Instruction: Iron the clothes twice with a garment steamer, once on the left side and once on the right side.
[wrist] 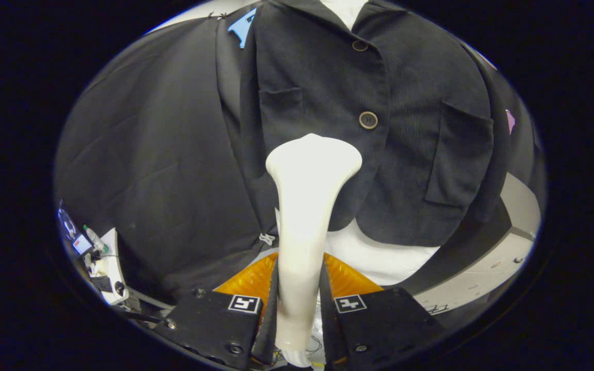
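Garment: dark jacket (328, 93), buttoned, hung on a white mannequin torso (379, 255), well beyond the fingers and spanning most of the scene ahead. Collar open at the top, white neck visible there. Two buttons down the front: upper button (360, 45) near the collar, lower button (368, 120) just above the steamer head. Hem ends above the lower part of the white torso.

Containers: two patch pockets sewn on the jacket front. Larger pocket (457, 154) to the right of the buttons, flat, contents not discernible. Smaller chest pocket (281, 105) to the left of the buttons, flat, contents likewise not discernible.

Task tool: white garment steamer (307, 206), upright, slim handle widening into a flared head. Handle seated between the two fingers; head projects forward beyond them, positioned in front of the jacket just below the lower button, near the centre front. Contact between head and fabric cannot be determined.

Claw: gripper (299, 304) closed narrowly, both fingers pressed against opposite sides of the steamer handle. Square coded marker (245, 303) on each finger block.

Minor items: small cluttered white stand (107, 268) with bottles, low and to the left of the fingers, well apart from the jacket front.
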